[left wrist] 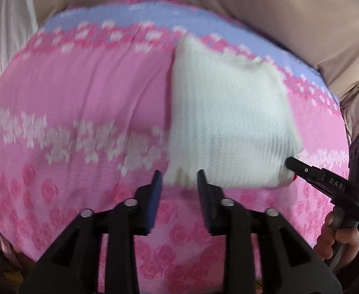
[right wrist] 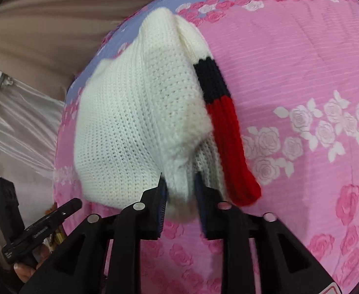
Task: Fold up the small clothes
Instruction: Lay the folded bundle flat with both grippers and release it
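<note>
White knit garment (right wrist: 140, 122) (red-and-navy cuff) is pinched at its near edge by right hand-held gripper (right wrist: 179, 191) and lifted over the bed (right wrist: 302, 61), presumably for folding; left hand-held gripper (left wrist: 178, 178) is held released beside it.

One white knitted garment (right wrist: 135, 122) fills the frame's centre, with one black band (right wrist: 211, 80) and one red band (right wrist: 231, 144). One pink rose-print bedsheet (left wrist: 81, 93) lies beneath. Two grippers appear: the left gripper (left wrist: 179, 178) and the right gripper (right wrist: 179, 183).
</note>
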The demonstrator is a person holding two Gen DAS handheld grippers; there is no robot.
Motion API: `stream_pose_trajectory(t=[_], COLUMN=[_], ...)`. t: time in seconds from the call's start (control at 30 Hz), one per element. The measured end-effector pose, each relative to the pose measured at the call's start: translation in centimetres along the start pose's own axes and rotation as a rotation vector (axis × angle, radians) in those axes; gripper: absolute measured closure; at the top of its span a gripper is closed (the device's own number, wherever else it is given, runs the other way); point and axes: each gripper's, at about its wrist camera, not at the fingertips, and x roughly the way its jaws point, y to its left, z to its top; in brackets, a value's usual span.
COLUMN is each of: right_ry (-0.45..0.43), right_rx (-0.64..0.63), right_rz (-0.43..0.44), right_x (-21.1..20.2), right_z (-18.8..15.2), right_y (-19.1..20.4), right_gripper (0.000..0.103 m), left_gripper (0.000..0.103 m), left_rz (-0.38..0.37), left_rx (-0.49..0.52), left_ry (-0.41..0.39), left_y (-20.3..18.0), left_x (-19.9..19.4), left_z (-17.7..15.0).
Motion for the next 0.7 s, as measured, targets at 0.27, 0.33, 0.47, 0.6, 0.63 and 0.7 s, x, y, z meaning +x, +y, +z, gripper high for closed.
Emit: stream_pose_trajectory(t=[0.27,0.33,0.47,0.6,0.63,0.7], right_ry=[-0.128,-0.024,-0.103,-0.183,-0.194,-0.203], right_rx=[-0.244,-0.26,-0.21,-0.231,-0.227,-0.21], right_rz=[-0.232,-0.293,-0.256,-0.323,-0.337,-0.366], right_x=[-1.4,1.7,-1.9,-5.0,-5.6,-6.1], right_z=[0.5,0.2,-0.4,-1.5,-1.9,-2.9], right_y=[3.5,2.2,2.3,4.0,3.9,3.9], right_gripper=[0.079,0.081,0.081,0.078,0.077,0.076], left_gripper=[0.064,0.064,0.064,0.057,0.052,0.045], left_rz=[0.103,0.123,0.134,0.159,0.168,0.189], left_rx=[0.138,0.144,0.134,0.127,0.124,0.129], left_ry=[-0.028,-0.016,-0.028,-0.03,-0.041,-0.066], left_y=[-4.8,-5.2,-5.2,-5.6,-5.7,-6.0], left_x=[3.2,3.9,3.2,2.5,2.2,1.8], left_z=[1.7,1.5,0.8,-0.3,-0.7,-1.5])
